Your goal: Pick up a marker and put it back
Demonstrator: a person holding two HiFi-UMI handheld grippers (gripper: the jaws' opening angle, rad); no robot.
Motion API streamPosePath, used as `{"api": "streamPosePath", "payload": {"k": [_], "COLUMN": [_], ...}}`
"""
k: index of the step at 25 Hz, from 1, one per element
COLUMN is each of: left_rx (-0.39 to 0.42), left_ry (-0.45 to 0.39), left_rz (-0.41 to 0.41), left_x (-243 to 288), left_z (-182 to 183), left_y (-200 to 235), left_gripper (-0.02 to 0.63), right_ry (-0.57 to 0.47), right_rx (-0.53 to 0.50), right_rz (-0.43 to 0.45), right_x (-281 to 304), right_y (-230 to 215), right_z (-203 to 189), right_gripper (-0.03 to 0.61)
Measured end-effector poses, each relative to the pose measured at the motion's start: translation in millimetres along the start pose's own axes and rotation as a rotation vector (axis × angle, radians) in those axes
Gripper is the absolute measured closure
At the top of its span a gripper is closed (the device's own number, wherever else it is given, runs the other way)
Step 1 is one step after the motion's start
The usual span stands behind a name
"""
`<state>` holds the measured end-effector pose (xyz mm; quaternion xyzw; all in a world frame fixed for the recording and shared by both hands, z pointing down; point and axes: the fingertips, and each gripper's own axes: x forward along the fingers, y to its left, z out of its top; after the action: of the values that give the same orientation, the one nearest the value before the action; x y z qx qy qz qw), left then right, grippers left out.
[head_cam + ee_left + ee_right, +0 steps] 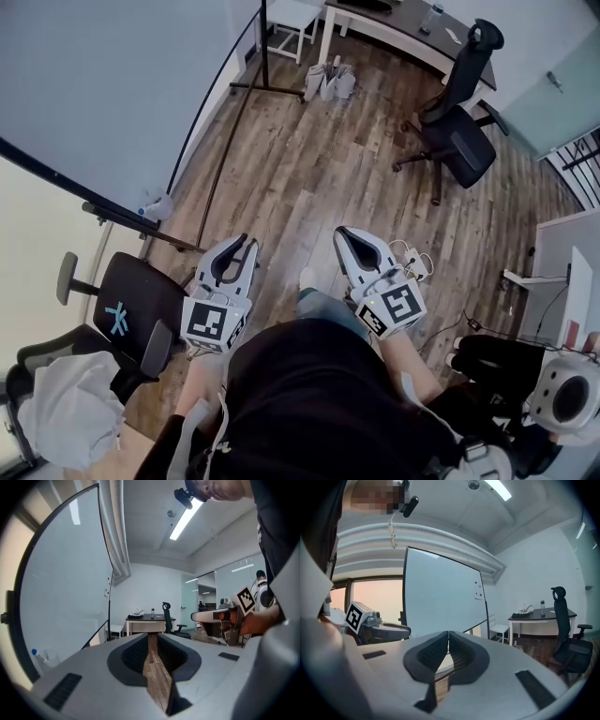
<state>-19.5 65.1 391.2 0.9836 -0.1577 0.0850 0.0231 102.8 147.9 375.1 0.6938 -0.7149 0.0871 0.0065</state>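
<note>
No marker is clearly visible. A whiteboard (112,94) on a black stand fills the left side, and it also shows as the whiteboard (65,583) and the whiteboard (440,597) in the gripper views. On its ledge lies a small white item with a blue cap (157,207), seen again as the blue-capped item (39,657); I cannot tell what it is. My left gripper (247,242) is held at waist height over the wooden floor, shut and with nothing in it. My right gripper (341,233) is beside it, also shut and holding nothing. Both are well short of the ledge.
A black office chair (457,131) stands at the far right before a dark-topped desk (403,23). Another black chair (131,309) is close at my left, with white cloth (66,412) beside it. White cables (417,262) lie on the floor by my right gripper.
</note>
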Motion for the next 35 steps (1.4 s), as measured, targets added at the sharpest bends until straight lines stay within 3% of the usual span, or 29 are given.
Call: {"api": "streamPosePath", "payload": {"k": [8,15,25,35], "left_rx": [-0.019,-0.049,-0.106,-0.150], "left_ry": [0.016,0.043,0.050,0.052], "left_rz": [0.102,0.269,0.563,0.722], "left_x": [69.2,94.3,62.2,19.2], "left_z": [11.7,4.5,-12.4,-33.1], "left_y": [21.8,44.3,90.1,129.7], "left_gripper": [0.554,0.554,0.554,0.554], "right_ry": [0.013,0.052,0.093,0.117], "right_rx": [0.007,-0.008,-0.030,-0.073], "right_rz": [0.096,0.248,0.466,0.620], "right_x": [48.4,92.7,154.9,203.5], "right_y": [-66.8,-92.9,-75.2,-24.6], "right_z": [15.7,16.4,9.3,11.4], "right_gripper": [0.563,0.563,0.563,0.563]}}
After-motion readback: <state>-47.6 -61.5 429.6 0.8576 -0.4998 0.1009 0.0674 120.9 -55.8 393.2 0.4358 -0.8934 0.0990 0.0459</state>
